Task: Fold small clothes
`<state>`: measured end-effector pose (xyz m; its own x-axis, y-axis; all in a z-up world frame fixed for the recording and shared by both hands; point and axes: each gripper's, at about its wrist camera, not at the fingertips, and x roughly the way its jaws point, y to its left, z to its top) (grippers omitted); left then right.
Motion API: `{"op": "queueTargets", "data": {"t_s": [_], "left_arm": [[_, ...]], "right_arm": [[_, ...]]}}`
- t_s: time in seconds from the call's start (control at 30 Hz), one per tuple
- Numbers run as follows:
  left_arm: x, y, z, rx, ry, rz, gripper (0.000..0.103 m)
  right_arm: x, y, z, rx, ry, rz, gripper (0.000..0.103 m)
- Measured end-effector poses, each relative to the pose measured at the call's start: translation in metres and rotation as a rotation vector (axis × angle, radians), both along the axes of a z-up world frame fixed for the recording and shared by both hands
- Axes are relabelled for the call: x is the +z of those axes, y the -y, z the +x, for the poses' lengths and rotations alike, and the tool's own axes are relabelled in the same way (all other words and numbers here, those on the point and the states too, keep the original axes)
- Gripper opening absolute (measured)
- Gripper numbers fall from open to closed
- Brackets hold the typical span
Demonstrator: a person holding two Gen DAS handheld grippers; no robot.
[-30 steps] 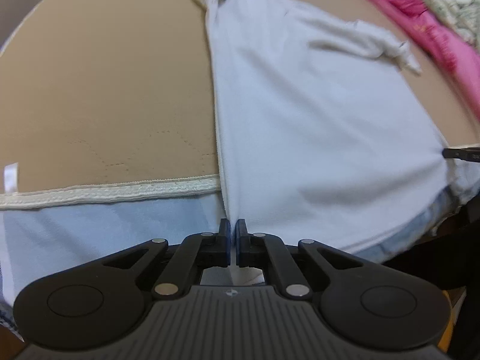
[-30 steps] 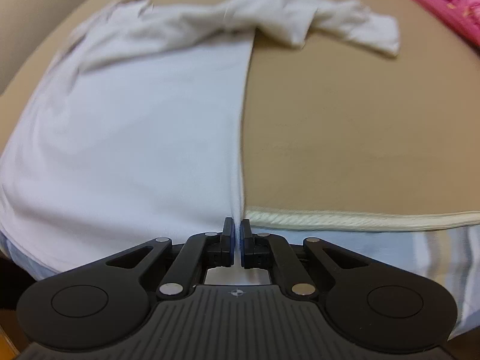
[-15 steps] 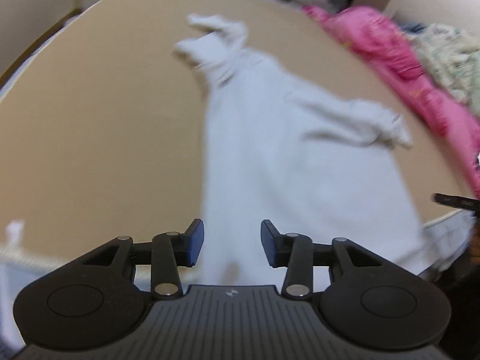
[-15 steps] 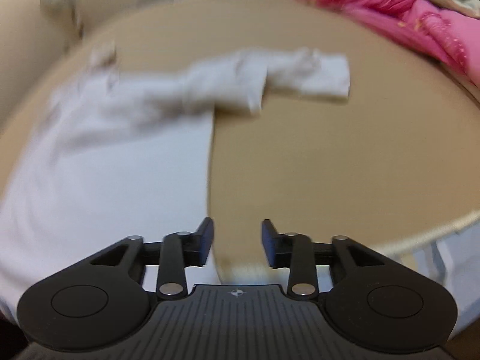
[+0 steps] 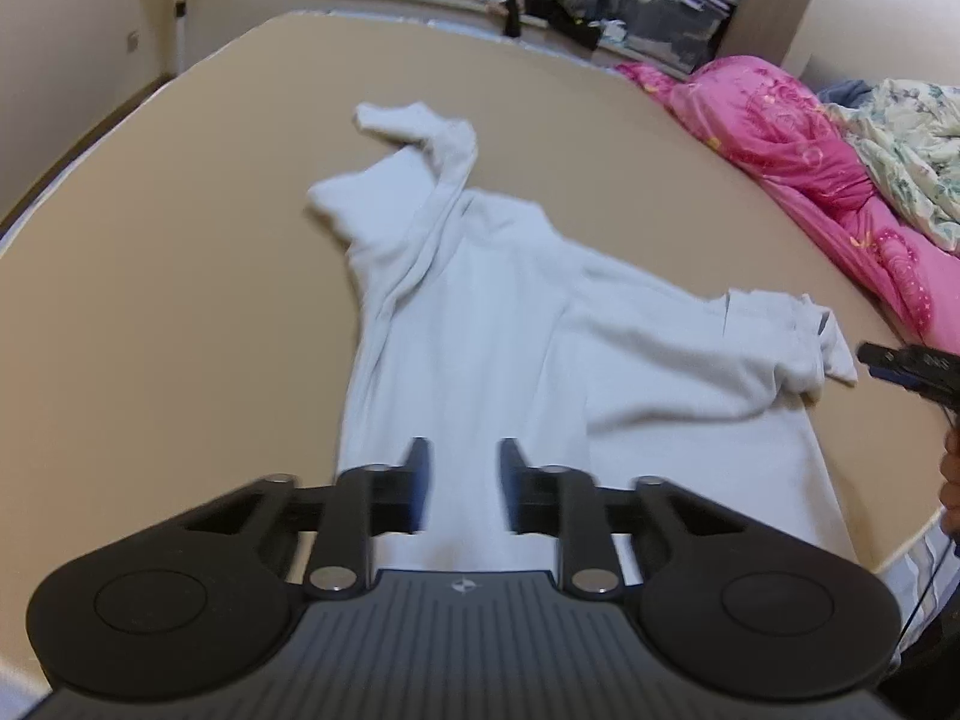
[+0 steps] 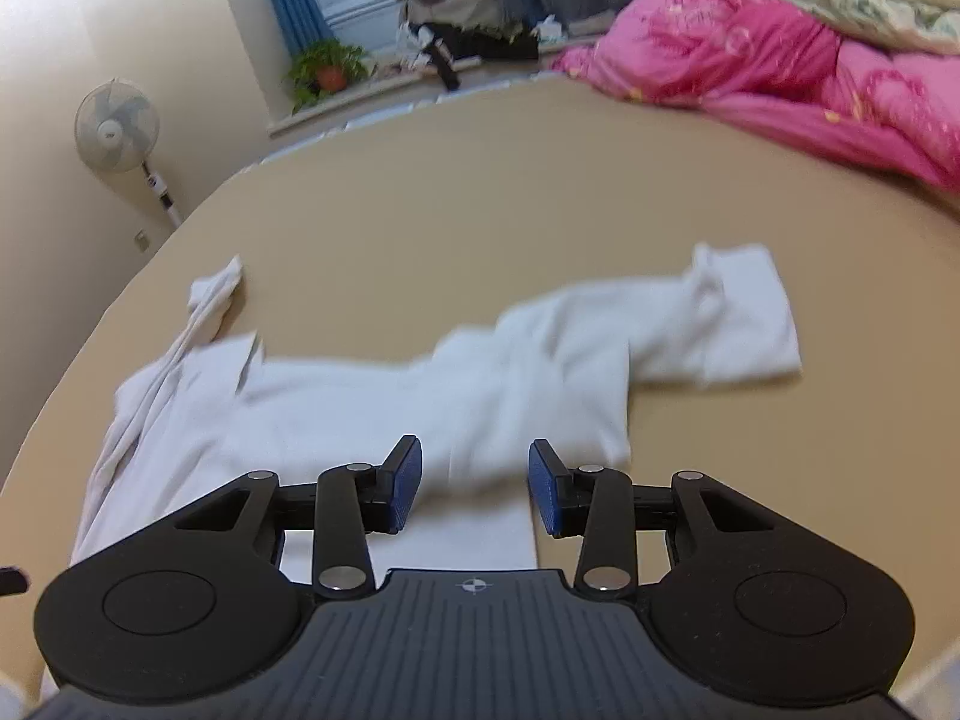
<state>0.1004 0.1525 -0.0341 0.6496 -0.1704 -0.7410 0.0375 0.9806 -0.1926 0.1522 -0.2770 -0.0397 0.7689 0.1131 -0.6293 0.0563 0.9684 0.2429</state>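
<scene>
White shirt (image 5: 480,324) lies on our tan bed (image 5: 180,300); left gripper (image 5: 462,483) closing, right gripper (image 6: 474,489) opening, both empty.

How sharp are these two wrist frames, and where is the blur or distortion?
Left wrist view: the left gripper fingers are smeared as the jaws close, the white long-sleeved shirt is fairly crisp. Right wrist view: shirt centre motion-blurred, blue pads sharp. Both: fisheye bends the tan bed cover edges.

White shirt (image 6: 372,408) blurred; right gripper (image 5: 900,366) cut off at edge.
</scene>
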Motion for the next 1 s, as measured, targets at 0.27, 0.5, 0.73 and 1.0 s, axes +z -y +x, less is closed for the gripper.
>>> {"op": "queueTargets", "data": {"t_s": [0.27, 0.5, 0.73, 1.0], "left_arm": [[0.000, 0.026, 0.107, -0.012, 0.019, 0.050, 0.008], [-0.013, 0.056, 0.225, -0.034, 0.002, 0.121, 0.012], [-0.065, 0.068, 0.311, -0.103, -0.098, 0.298, 0.072], [-0.063, 0.024, 0.306, -0.227, -0.016, 0.202, 0.014]], "right_arm": [[-0.024, 0.003, 0.075, -0.020, -0.069, -0.079, 0.052], [-0.053, -0.001, 0.113, 0.030, -0.203, -0.082, 0.052], [-0.061, -0.009, 0.126, 0.083, -0.232, -0.135, 0.036], [-0.039, -0.004, 0.127, 0.107, -0.127, -0.108, 0.013]]}}
